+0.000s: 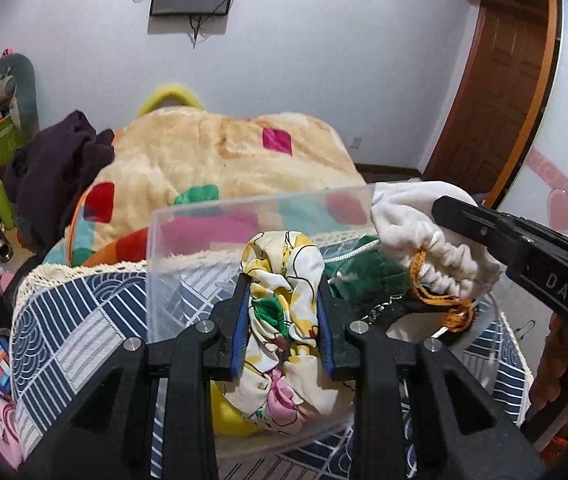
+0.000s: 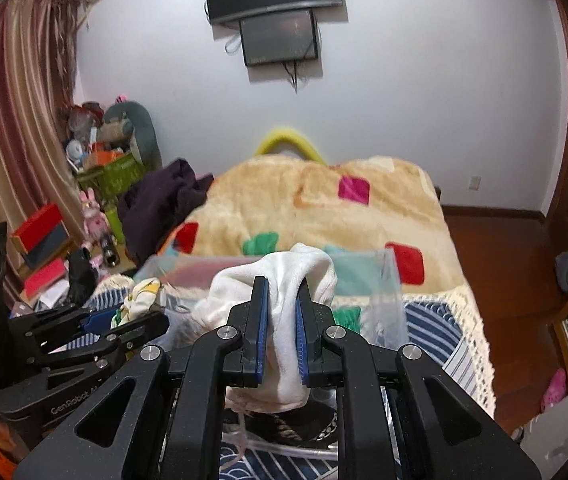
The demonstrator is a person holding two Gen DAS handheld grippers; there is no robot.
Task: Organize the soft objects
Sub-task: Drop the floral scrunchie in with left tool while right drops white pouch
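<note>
My left gripper (image 1: 284,284) is shut on a floral cloth (image 1: 284,312), white with yellow, green and pink print, held over a clear plastic bin (image 1: 188,216). It also shows at the left of the right wrist view (image 2: 124,316). My right gripper (image 2: 282,292) is shut on a white drawstring pouch (image 2: 284,280). In the left wrist view the pouch (image 1: 415,224) has an orange cord (image 1: 439,300) and hangs over the bin's right side. A green cloth (image 1: 359,276) and a dark item lie inside the bin.
The bin stands on a blue and white patterned cover (image 1: 80,320) with a lace edge. Behind it lies a beige fleece blanket (image 2: 323,208) with coloured squares and a dark purple garment (image 2: 160,200). Boxes and toys (image 2: 96,184) crowd the left. A wooden door (image 1: 495,92) is at right.
</note>
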